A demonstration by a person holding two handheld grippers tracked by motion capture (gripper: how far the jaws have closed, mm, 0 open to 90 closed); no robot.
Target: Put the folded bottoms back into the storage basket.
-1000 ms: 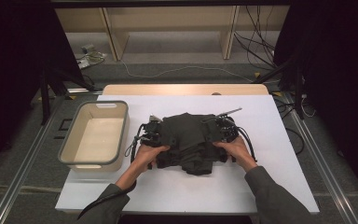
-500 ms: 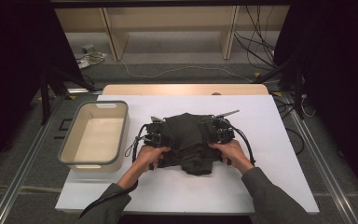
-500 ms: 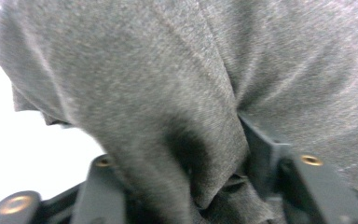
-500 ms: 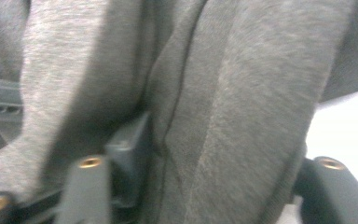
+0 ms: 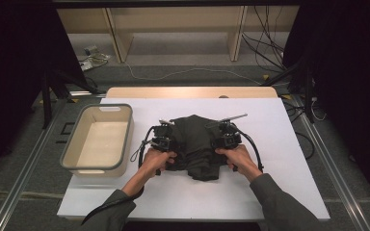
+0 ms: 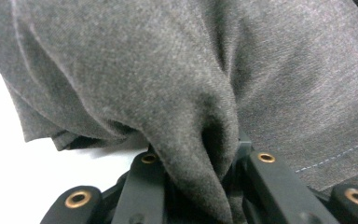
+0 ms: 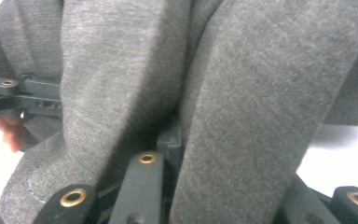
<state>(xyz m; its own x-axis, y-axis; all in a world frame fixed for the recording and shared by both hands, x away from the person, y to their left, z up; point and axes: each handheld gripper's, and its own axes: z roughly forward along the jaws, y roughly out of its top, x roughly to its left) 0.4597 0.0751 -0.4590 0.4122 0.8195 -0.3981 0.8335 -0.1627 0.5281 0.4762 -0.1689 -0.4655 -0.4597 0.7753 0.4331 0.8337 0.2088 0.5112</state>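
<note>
My left claw (image 5: 169,136) has just been closing, and its jaws now pinch a fold of the dark grey garment (image 5: 195,147) on its left side; in the left gripper view the cloth (image 6: 191,93) bunches up between the black jaws. My right claw (image 5: 220,135) has also just been closing and grips the garment's right side, the fabric (image 7: 242,102) draped over its jaws. The garment lies crumpled near the middle of the white table (image 5: 279,192). A beige bin (image 5: 99,142) sits at the table's left edge. I can read no label or writing; a line of stitching (image 6: 335,156) runs along the cloth.
</note>
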